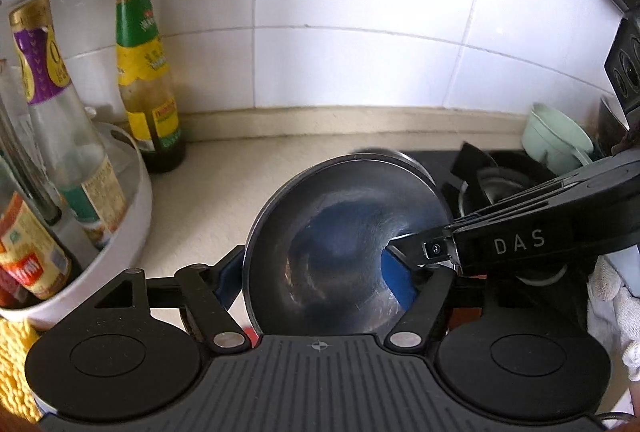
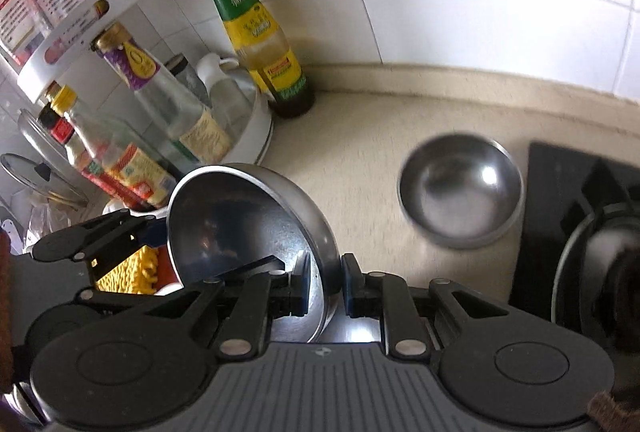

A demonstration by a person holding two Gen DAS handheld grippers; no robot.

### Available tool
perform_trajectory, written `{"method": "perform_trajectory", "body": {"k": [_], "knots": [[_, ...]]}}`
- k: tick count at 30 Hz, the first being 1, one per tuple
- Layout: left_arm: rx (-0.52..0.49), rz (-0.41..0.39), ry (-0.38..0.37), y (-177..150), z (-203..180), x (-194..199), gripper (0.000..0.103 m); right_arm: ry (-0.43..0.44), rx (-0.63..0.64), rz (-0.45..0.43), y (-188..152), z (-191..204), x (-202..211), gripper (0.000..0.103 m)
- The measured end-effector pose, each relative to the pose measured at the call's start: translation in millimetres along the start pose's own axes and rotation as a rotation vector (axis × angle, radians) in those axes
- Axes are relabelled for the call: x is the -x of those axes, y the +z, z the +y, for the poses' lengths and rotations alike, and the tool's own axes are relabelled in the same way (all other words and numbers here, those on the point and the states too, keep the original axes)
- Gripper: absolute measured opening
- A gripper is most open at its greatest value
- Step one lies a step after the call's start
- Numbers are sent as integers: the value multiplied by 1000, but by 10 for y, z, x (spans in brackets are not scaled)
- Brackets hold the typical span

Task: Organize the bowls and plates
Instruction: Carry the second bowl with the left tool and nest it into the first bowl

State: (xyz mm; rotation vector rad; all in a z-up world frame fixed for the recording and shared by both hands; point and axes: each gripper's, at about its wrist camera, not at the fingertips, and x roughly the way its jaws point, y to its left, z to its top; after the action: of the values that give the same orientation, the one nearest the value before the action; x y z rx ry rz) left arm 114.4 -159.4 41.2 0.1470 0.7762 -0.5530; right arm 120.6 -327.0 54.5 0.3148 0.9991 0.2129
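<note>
Currently right tool [image 2: 325, 290] pinches the rim of a tilted steel bowl [image 2: 240, 228], one finger inside, one outside. Left tool [image 1: 316, 276] spread around the same bowl [image 1: 340, 252], blue pads [image 1: 396, 280] at either side, contact unclear. Second steel bowl [image 2: 460, 191] sits upright on the beige counter [image 2: 360, 151], just beside the black hob [image 2: 560, 232]. Sauce bottle [image 1: 148, 79] stands near the white condiment rack [image 1: 132, 191], by the tiled wall
</note>
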Motion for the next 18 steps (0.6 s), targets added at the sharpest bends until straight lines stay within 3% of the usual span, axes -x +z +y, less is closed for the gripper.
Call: {"method": "perform_trajectory", "body": {"k": [18], "knots": [[-38,106,-63,-360,-212,-103,76,-24,-80,96,-541,-152,75,16]]}}
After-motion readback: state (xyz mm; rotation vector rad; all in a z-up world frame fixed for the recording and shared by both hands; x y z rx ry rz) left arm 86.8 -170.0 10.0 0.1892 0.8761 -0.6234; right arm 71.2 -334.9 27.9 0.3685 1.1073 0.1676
